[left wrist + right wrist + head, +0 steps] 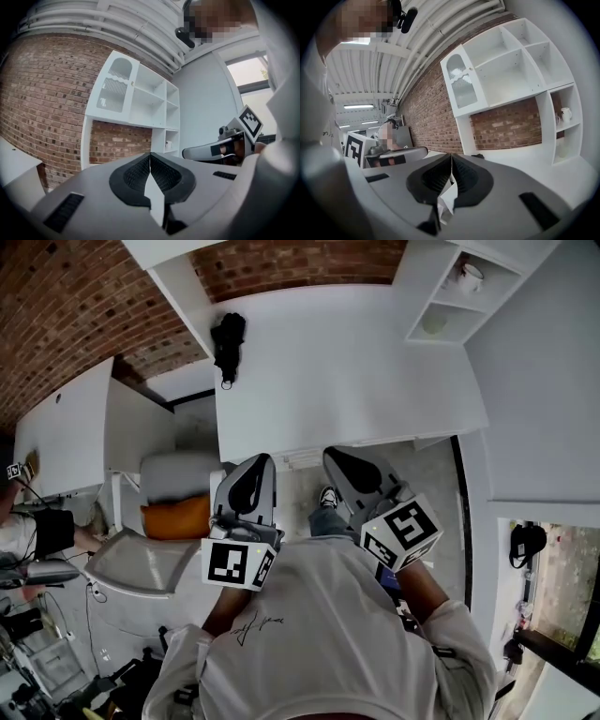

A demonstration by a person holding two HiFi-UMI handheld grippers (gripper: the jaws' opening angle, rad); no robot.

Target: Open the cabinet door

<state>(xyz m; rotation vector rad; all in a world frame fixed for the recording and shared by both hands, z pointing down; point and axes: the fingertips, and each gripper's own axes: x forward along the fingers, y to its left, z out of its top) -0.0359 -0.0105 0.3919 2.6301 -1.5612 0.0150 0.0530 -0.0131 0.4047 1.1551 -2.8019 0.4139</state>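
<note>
The white wall cabinet has one arched, ribbed-glass door (112, 87) at its upper left, and it stands closed; it also shows in the right gripper view as the arched door (461, 86). Open shelves (513, 65) fill the remainder of the unit. Both grippers are held close to the person's chest, well back from the cabinet. My left gripper (264, 459) (150, 153) has its jaws together with nothing between them. My right gripper (330, 455) (451, 154) is likewise shut and empty.
A white counter (347, 362) runs below the cabinet against the brick wall, with a black object (228, 338) on it. A mug (469, 276) stands on a side shelf. A grey chair with an orange cushion (176, 517) is at the left, beside another person (19, 521).
</note>
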